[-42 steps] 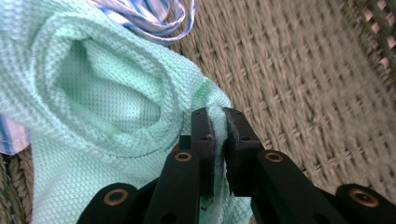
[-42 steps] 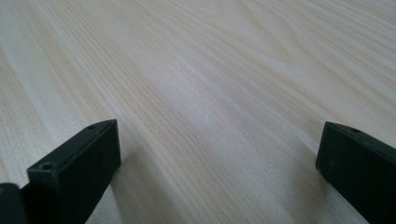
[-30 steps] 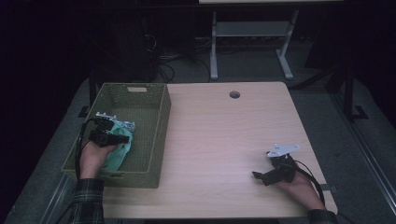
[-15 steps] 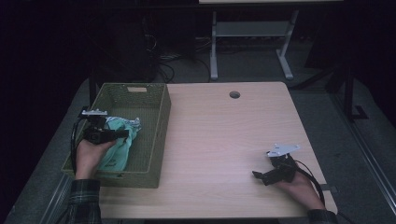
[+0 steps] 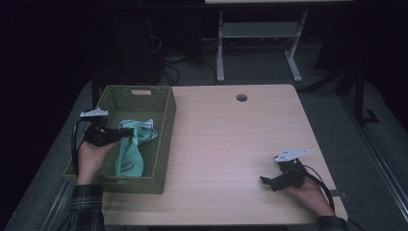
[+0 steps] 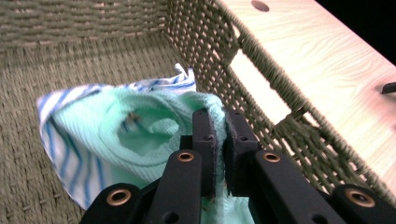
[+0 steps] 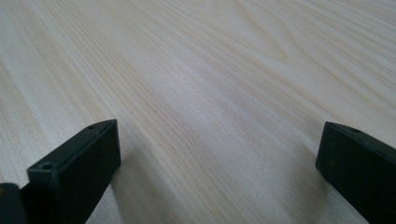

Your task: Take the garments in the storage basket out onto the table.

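A mint-green cloth with blue-striped edges (image 5: pixel 130 149) hangs inside the woven olive basket (image 5: pixel 163 144) at the table's left. My left gripper (image 5: pixel 129 133) is shut on the cloth's upper fold and holds it above the basket floor. In the left gripper view the two black jaws pinch the cloth (image 6: pixel 107 126) between them, the left gripper (image 6: pixel 219 135) sitting close to the basket's near wall (image 6: pixel 261 93). My right gripper (image 5: pixel 265 181) rests low over the wooden table at the front right. Its jaws stand wide apart in the right gripper view, the right gripper (image 7: pixel 219 154) holding nothing.
The light wooden table (image 5: pixel 231 144) has a round cable hole (image 5: pixel 241 97) near its far edge. The basket takes up the table's left edge. A white desk frame (image 5: pixel 260 33) stands on the dark floor beyond the table.
My left gripper has risen and drawn the cloth up from the basket floor, so the cloth now hangs stretched below the jaws. The right gripper has stayed in place.
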Demonstrator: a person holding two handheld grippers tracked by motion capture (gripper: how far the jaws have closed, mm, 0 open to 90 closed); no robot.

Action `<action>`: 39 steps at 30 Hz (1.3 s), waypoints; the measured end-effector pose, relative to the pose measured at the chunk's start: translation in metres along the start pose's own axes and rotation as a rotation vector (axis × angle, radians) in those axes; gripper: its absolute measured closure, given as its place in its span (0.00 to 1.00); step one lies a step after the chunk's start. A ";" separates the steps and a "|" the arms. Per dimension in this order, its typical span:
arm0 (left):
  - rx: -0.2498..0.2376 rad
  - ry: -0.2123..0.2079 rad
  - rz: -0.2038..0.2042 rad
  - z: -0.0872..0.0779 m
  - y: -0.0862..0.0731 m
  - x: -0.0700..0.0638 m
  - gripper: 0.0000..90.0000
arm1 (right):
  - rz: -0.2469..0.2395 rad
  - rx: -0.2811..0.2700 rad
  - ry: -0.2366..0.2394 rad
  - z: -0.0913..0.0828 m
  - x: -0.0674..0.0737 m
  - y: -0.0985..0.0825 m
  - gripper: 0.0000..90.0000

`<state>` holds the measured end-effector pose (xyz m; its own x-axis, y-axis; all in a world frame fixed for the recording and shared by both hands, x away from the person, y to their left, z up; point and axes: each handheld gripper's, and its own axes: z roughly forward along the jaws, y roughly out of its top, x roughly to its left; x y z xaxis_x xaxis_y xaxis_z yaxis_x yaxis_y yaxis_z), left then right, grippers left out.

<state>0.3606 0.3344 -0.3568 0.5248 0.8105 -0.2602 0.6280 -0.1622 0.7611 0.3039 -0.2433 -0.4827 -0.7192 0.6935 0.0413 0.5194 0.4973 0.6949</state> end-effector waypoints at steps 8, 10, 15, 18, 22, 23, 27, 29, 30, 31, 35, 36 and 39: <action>-0.037 0.009 0.051 -0.008 0.011 -0.009 0.93 | -0.001 0.000 0.000 0.000 0.000 0.000 0.00; -0.058 0.009 0.062 -0.012 0.016 -0.013 0.93 | 0.000 0.000 0.000 0.000 0.000 0.000 0.00; -0.100 -0.006 0.084 -0.021 0.027 -0.021 0.93 | -0.001 -0.001 0.000 0.000 0.000 0.000 0.00; -0.117 -0.020 0.100 -0.025 0.036 -0.026 0.93 | 0.001 -0.001 -0.001 0.000 0.000 0.000 0.00; -0.129 -0.027 0.114 -0.030 0.044 -0.030 0.93 | 0.001 -0.002 -0.001 0.000 0.000 0.000 0.00; -0.142 -0.030 0.127 -0.033 0.051 -0.034 0.93 | 0.002 -0.002 -0.001 0.000 0.000 0.000 0.00; -0.159 -0.045 0.140 -0.038 0.060 -0.040 0.93 | 0.003 -0.002 -0.002 0.000 0.000 0.000 0.00; -0.163 -0.042 0.147 -0.040 0.066 -0.044 0.93 | 0.004 -0.002 -0.003 0.000 0.000 0.000 0.00; -0.167 -0.046 0.150 -0.041 0.069 -0.045 0.93 | 0.004 -0.002 -0.003 0.000 0.000 0.000 0.00; -0.173 -0.049 0.151 -0.042 0.071 -0.047 0.93 | 0.005 -0.002 -0.004 0.000 0.000 0.000 0.00; -0.187 -0.053 0.183 -0.047 0.084 -0.058 0.93 | 0.005 -0.002 -0.004 0.000 0.000 0.000 0.00; -0.187 -0.053 0.183 -0.047 0.084 -0.058 0.93 | 0.005 -0.002 -0.004 0.000 0.000 0.000 0.00; -0.204 -0.070 0.202 -0.050 0.093 -0.068 0.93 | 0.005 -0.002 -0.004 0.000 0.000 0.000 0.00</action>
<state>0.3552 0.2924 -0.2388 0.6703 0.7312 -0.1265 0.3822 -0.1941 0.9035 0.3042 -0.2433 -0.4828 -0.7146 0.6982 0.0422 0.5225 0.4927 0.6959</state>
